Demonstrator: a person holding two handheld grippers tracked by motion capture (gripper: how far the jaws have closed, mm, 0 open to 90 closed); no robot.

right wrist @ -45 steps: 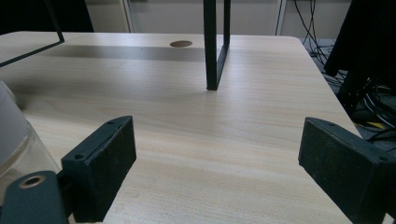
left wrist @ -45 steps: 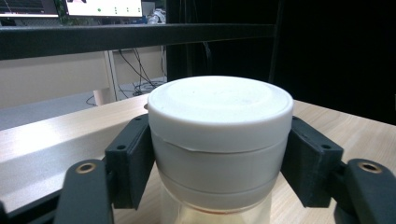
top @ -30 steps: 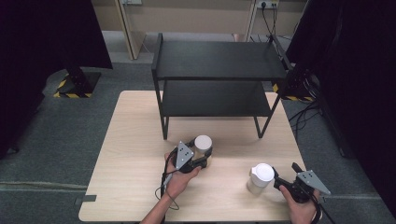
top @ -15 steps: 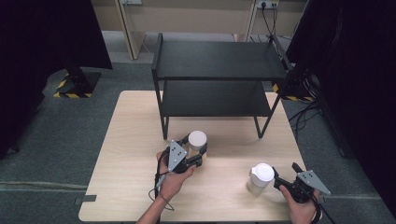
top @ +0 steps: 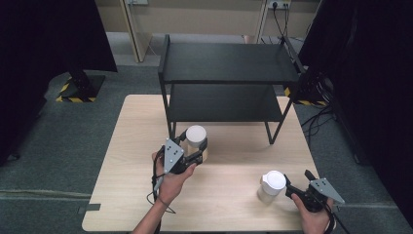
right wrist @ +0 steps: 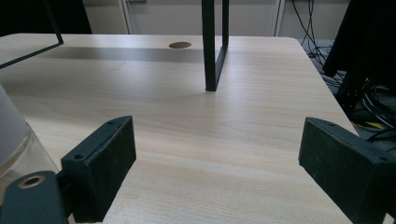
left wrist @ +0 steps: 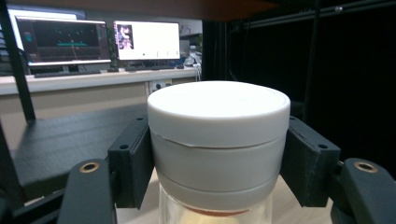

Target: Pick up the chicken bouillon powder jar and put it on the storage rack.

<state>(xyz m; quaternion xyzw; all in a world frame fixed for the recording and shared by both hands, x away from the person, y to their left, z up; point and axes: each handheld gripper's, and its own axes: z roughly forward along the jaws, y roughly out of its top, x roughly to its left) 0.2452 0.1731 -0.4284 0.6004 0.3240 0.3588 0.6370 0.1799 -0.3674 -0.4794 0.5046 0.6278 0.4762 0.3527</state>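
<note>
The left hand-held gripper [top: 194,152] has carried its white-lidded jar [top: 196,136] away from the desk's middle and toward the far edge over the last second, so that the jar now sits right in front of the black two-tier shelf [top: 229,63], near its front left leg. In the left gripper view the jaws press on both sides of the jar's lid [left wrist: 218,112], with the lower shelf board showing behind it at about lid height, so I judge that the jar is being lifted for placing on that lower tier (the upper one looks too high for this approach). The right hand-held gripper [top: 292,189] has stayed where it was near the desk's near right corner, its jaws spread wide and holding nothing; the second jar [top: 272,186] stands just beside it, apart from the jaws, and its edge shows at the left of the right gripper view [right wrist: 11,135]. That jar probably comes next. The desk [top: 229,214] is pale wood grain, bare apart from the shelf and the two jars. Around it lies grey carpet, with black curtains at both sides, yellow-and-black striped stand feet [top: 73,92] and cables [top: 316,109] on the floor.
</note>
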